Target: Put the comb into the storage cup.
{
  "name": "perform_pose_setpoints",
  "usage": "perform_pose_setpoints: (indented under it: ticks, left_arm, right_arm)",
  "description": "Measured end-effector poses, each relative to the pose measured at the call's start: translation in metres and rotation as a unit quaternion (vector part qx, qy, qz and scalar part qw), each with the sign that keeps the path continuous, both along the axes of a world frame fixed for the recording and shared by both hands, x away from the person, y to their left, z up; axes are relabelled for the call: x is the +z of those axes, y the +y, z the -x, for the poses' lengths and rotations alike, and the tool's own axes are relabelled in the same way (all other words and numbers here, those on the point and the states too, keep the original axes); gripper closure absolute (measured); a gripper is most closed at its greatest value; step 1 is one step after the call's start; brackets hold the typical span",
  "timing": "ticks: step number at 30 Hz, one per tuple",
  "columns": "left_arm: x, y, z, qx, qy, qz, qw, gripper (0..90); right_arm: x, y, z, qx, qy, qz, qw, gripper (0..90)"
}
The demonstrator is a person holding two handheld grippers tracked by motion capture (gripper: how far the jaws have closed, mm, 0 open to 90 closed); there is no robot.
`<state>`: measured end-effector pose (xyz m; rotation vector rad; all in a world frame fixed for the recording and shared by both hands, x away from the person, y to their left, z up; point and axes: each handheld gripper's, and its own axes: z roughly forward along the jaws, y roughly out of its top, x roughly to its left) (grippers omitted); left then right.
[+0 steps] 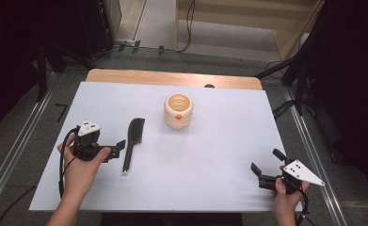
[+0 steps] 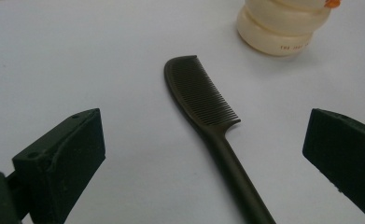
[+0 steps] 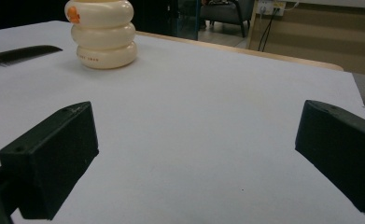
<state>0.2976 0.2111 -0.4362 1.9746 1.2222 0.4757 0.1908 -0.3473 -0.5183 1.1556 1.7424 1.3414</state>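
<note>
A slim black plastic comb (image 1: 133, 141) lies flat on the white tabletop, left of centre in the high view. Its toothed head points toward the top of the frame, teeth facing right, and its narrow handle runs down toward the lower left. It rests untouched, nothing gripping it.

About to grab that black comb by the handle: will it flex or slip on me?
The comb looks like moulded plastic, so probably stiff and light. It lies flat on the table, so getting under it may be awkward. Its smooth, thin handle could slide between the left gripper jaws.
</note>
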Motion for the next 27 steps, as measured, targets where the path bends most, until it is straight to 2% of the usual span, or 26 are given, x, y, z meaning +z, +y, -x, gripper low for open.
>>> perform_pose_setpoints:
  ticks: [1,2,4,6,7,8,13,19,27]
  left_arm:
    - [-0.002,-0.003,-0.002,-0.006,0.010,-0.004,0.9999,0.0]
    - [-0.002,-0.003,-0.002,-0.006,0.010,-0.004,0.9999,0.0]
    - [-0.004,-0.006,-0.004,-0.015,0.024,-0.008,0.9996,0.0]
    - [-0.007,-0.010,-0.007,-0.025,0.042,-0.023,0.9986,0.0]
    - [-0.007,-0.010,-0.007,-0.025,0.042,-0.023,0.9986,0.0]
    - [-0.008,-0.012,-0.009,-0.027,0.051,-0.029,0.9979,0.0]
    - [-0.009,-0.017,-0.013,-0.031,0.065,-0.044,0.9965,0.0]
    - [-0.010,-0.027,-0.017,-0.041,0.088,-0.071,0.9927,0.0]
    - [-0.015,-0.036,-0.022,-0.041,0.111,-0.071,0.9905,0.0]
  right_arm:
    - [0.000,0.000,0.000,0.000,0.001,-0.001,1.0000,0.0]
    - [0.000,0.000,0.000,0.000,0.001,-0.001,1.0000,0.0]
    - [0.000,0.000,0.000,-0.001,0.002,0.000,1.0000,0.0]
    - [0.000,0.000,0.000,-0.002,0.002,0.000,1.0000,0.0]
    - [0.000,0.000,0.000,-0.002,0.002,0.000,1.0000,0.0]
    - [0.000,0.001,0.000,-0.004,0.002,0.000,1.0000,0.0]
    - [0.000,0.001,0.000,-0.005,0.003,0.000,1.0000,0.0]
    - [0.000,0.001,0.000,-0.005,0.003,0.002,1.0000,0.0]
    - [-0.001,0.001,-0.001,-0.006,0.004,0.002,1.0000,0.0]
